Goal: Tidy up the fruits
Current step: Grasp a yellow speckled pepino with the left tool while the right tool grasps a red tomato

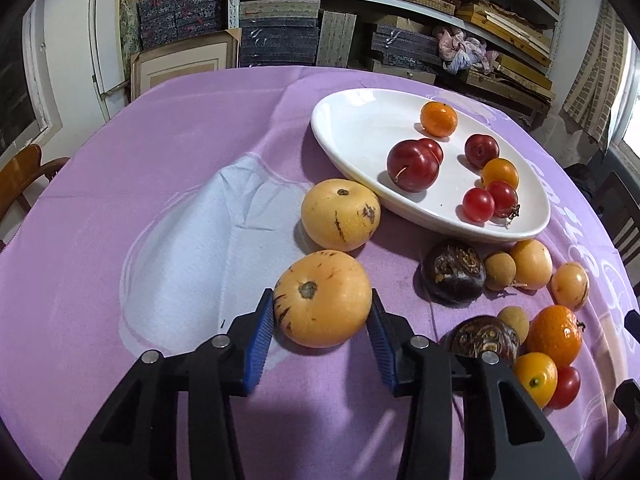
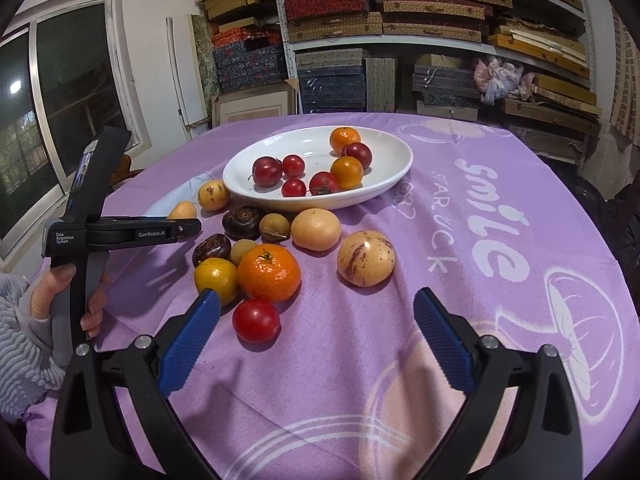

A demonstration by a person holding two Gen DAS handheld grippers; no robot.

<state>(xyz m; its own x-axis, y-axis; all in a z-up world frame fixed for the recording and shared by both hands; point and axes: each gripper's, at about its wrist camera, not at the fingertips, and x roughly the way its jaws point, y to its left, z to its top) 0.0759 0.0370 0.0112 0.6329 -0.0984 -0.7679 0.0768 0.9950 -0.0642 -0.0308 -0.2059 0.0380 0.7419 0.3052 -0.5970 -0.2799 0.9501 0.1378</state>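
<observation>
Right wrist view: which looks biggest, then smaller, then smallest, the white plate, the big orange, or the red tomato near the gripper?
1. white plate, though farthest away.
2. big orange.
3. red tomato, smallest though closest.

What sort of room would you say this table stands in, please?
Probably a storeroom doubling as a dining spot: metal shelves crammed with stacked boxes, a purple tablecloth, a wooden chair.

Left wrist close, tilted down; right wrist farther back; shared: oval white ceramic plate [image 1: 340, 136] [image 2: 248, 184].
</observation>
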